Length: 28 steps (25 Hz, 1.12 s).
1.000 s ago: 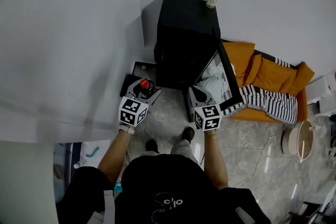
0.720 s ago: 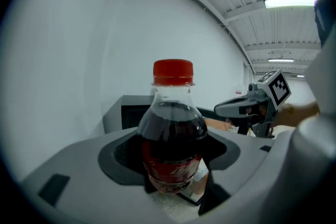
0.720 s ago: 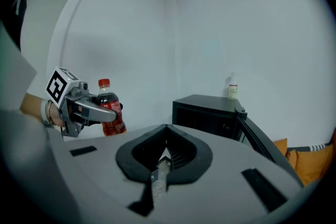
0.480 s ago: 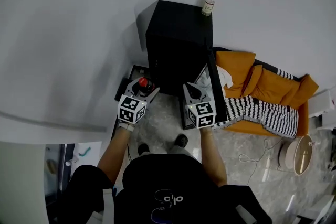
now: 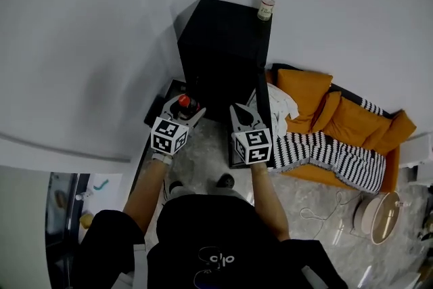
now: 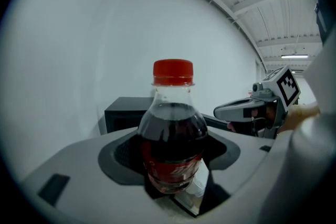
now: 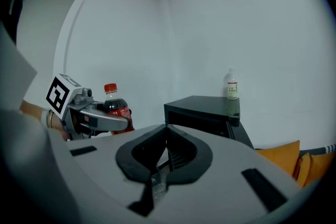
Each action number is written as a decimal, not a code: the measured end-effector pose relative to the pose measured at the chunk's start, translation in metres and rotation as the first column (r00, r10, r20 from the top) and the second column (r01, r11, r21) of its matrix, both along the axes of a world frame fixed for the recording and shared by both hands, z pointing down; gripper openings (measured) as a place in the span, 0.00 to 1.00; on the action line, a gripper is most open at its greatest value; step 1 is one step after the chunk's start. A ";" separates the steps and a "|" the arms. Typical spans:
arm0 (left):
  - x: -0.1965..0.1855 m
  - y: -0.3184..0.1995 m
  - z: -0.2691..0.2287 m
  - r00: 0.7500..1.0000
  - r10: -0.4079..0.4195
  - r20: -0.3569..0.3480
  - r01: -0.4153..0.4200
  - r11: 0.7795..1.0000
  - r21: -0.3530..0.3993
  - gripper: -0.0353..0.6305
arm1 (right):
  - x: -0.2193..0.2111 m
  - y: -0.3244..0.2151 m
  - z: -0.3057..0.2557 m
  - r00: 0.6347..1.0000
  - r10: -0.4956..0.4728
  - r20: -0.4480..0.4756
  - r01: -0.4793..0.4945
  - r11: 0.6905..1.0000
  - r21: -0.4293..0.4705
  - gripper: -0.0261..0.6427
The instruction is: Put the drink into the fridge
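Observation:
A cola bottle [image 6: 173, 134] with a red cap stands upright between the jaws of my left gripper [image 6: 173, 168], which is shut on its lower body. In the head view the left gripper [image 5: 183, 110] holds the bottle [image 5: 185, 103] just left of the black fridge's [image 5: 223, 44] front. My right gripper [image 5: 246, 116] is shut and holds nothing, close beside the open fridge door [image 5: 265, 125]. From the right gripper [image 7: 167, 132] view the fridge [image 7: 202, 113] lies ahead, with the bottle [image 7: 116, 107] to the left.
A small white bottle [image 5: 265, 8] stands on the fridge's back corner. An orange sofa [image 5: 338, 118] with a striped blanket [image 5: 331, 152] lies right of the fridge. A round white object [image 5: 382, 213] sits on the floor at the far right. A white wall runs behind.
The fridge door now stands at a narrower angle and close to the right gripper. Both grippers sit a little farther left and nearer the fridge; the bottle stays held.

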<state>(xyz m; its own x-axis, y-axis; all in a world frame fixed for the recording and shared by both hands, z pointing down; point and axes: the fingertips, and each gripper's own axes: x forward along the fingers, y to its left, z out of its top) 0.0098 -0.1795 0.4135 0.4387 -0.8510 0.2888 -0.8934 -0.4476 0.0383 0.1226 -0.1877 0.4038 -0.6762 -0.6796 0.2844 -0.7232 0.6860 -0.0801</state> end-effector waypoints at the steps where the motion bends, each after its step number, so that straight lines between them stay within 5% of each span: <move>1: 0.003 -0.002 0.000 1.000 -0.005 0.001 0.005 1.000 0.000 0.51 | 0.002 -0.002 0.000 1.000 -0.003 0.010 0.003 1.000 -0.004 0.05; 11: 0.010 -0.023 0.006 1.000 -0.003 0.020 0.003 1.000 -0.031 0.51 | 0.003 -0.017 0.001 0.997 0.016 0.072 -0.013 0.999 -0.031 0.05; 28: -0.067 -0.088 0.029 0.963 0.264 0.045 -0.263 0.964 -0.037 0.51 | -0.069 -0.070 0.025 0.980 0.199 0.027 -0.200 0.980 0.008 0.05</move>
